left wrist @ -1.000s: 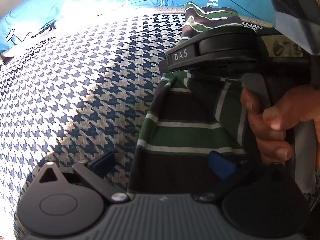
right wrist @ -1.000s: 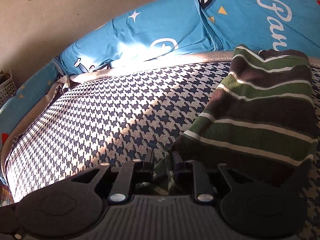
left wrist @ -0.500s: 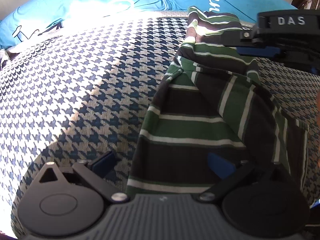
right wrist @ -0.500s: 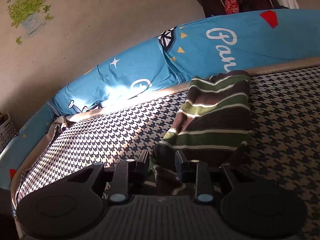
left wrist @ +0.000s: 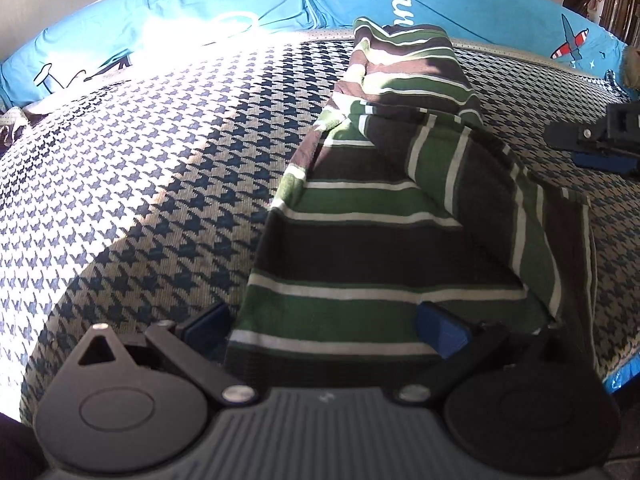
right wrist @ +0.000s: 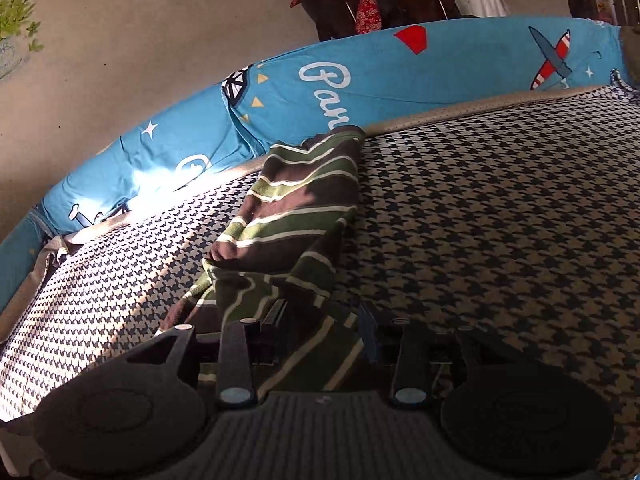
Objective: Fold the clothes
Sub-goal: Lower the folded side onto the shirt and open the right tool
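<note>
**The right gripper has let the shirt go**

The striped shirt (left wrist: pixel 384 216) lies long and narrow on the checked bed cover (left wrist: pixel 140 184). It has green, brown and white stripes. Its far end almost touches the blue pillows (left wrist: pixel 224 4) at the head of the bed. One side of the shirt is folded over the middle, so some stripes run slantwise across the others.

The left gripper (left wrist: pixel 324 324) sits at the near end of the shirt. Its jaws are wide apart, with one blue pad (left wrist: pixel 206 322) on the cover just beside the shirt's edge and the other pad on the cloth. It looks the same as a second ago.

The right gripper (right wrist: pixel 322 330) has changed. A second ago its jaws pinched the shirt's edge. Now they stand apart, with the cloth lying loose between them. From the left camera it has moved off to the right side (left wrist: pixel 592 140), over the cover, away from the shirt.
</note>
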Available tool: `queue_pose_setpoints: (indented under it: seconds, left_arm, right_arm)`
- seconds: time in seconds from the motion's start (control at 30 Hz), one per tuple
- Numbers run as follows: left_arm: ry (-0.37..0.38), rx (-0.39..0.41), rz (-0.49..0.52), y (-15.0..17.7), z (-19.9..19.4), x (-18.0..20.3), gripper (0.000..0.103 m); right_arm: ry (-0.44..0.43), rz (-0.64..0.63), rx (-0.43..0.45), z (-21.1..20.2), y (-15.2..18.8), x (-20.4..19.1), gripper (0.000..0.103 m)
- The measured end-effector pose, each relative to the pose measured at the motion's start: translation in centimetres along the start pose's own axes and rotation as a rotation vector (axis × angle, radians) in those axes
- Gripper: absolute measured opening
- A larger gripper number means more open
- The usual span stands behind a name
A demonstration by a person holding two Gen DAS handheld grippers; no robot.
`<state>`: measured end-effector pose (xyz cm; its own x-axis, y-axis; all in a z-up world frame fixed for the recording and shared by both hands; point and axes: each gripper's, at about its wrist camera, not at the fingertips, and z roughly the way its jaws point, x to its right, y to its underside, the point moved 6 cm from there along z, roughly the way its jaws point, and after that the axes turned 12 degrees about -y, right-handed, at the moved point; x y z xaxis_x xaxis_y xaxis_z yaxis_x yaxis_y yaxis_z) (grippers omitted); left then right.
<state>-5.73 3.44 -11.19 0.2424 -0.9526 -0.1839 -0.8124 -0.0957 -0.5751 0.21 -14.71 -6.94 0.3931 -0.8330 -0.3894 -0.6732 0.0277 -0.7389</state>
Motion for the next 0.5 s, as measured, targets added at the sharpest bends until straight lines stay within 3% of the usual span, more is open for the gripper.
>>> queue_pose_setpoints:
  seconds: [0.27, 0.5]
  left_arm:
    - [-0.006, 0.019, 0.011, 1.5, -1.3, 0.1, 0.103]
    - [-0.011, 0.033, 0.021, 2.4, -1.8, 0.2, 0.103]
  right_arm:
    - [0.145, 0.012, -0.027, -1.3, 2.9, 2.2, 0.045]
    - [0.17, 0.002, -0.017, -0.9, 4.0, 2.8, 0.049]
